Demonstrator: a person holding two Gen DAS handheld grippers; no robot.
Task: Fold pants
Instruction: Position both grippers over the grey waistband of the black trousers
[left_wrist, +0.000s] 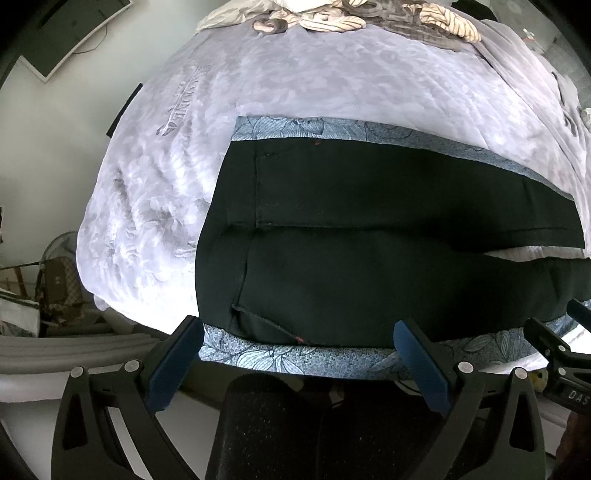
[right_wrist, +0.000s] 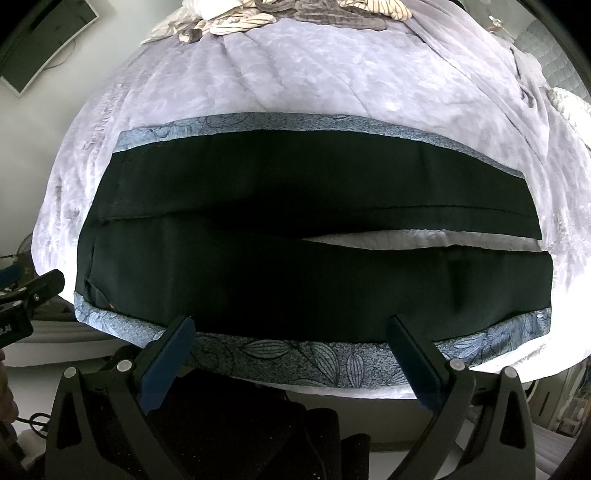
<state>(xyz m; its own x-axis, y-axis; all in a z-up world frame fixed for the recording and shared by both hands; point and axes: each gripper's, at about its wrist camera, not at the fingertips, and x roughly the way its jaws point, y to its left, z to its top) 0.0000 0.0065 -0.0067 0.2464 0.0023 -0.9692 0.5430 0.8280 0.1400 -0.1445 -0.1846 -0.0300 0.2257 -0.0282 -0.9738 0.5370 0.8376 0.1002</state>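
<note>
Black pants (left_wrist: 369, 229) lie flat across a pale lilac bed, waist to the left and both legs running right; they also fill the right wrist view (right_wrist: 295, 240). A blue floral band edges the near side (right_wrist: 295, 358) and the far side (right_wrist: 295, 123). The two legs part toward the right, showing a strip of bedcover (right_wrist: 424, 236). My left gripper (left_wrist: 299, 328) is open and empty, just short of the near band at the waist end. My right gripper (right_wrist: 291, 325) is open and empty over the near band at mid-leg.
The bedcover (left_wrist: 332, 81) is quilted. A heap of striped and grey laundry (left_wrist: 369, 18) lies at the far end. A fan and clutter (left_wrist: 55, 280) stand on the floor left of the bed. A dark chair or bag (right_wrist: 240, 424) sits below the grippers.
</note>
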